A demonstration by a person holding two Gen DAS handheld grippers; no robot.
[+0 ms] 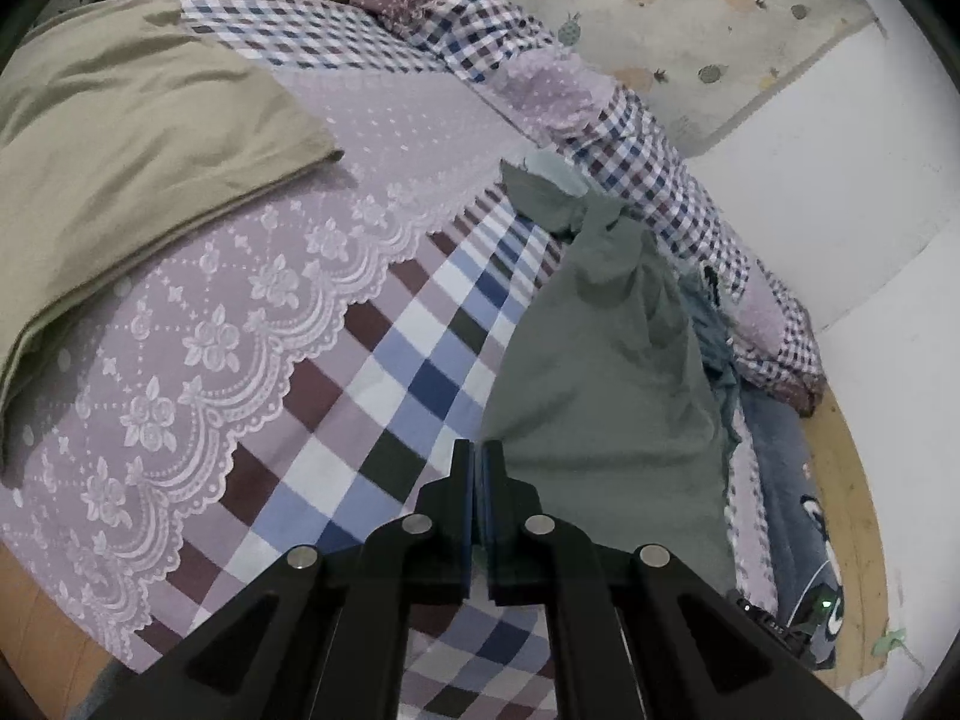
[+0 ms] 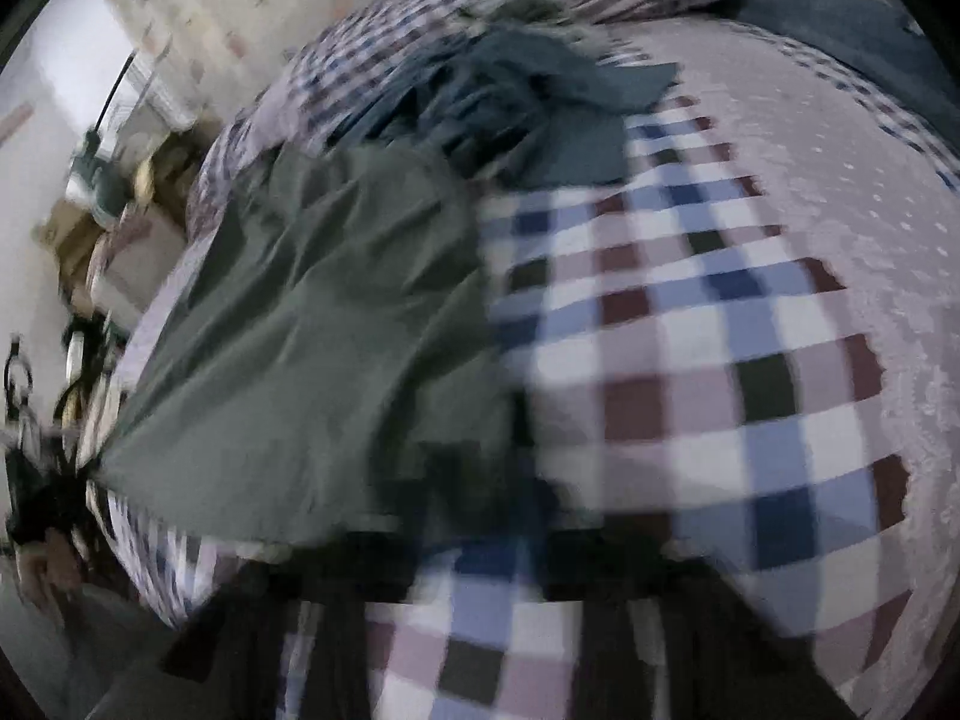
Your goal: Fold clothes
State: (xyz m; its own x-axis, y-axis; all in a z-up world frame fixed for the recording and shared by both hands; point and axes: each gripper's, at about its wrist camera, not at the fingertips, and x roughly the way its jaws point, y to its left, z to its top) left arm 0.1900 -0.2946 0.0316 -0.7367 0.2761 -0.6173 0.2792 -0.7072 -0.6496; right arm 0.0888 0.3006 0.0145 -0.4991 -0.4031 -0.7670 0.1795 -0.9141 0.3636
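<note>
A grey-green garment (image 1: 612,372) lies stretched along the right side of the bed, bunched at its far end. My left gripper (image 1: 478,456) is shut, its black fingers pinching the garment's near corner. In the right wrist view the same garment (image 2: 312,330) spreads over the left half of the bed, and the whole frame is smeared by motion. My right gripper (image 2: 498,504) shows only as a dark blur at the garment's near edge. Whether its jaws are open or shut cannot be made out.
The bed has a checked sheet (image 1: 384,396) with a lilac lace cover (image 1: 198,324). A khaki folded cloth (image 1: 120,150) lies at the left. A dark teal heap of clothes (image 2: 516,96) sits beyond the garment, against a rolled checked quilt (image 1: 636,138). Wooden floor (image 1: 852,480) runs along the right.
</note>
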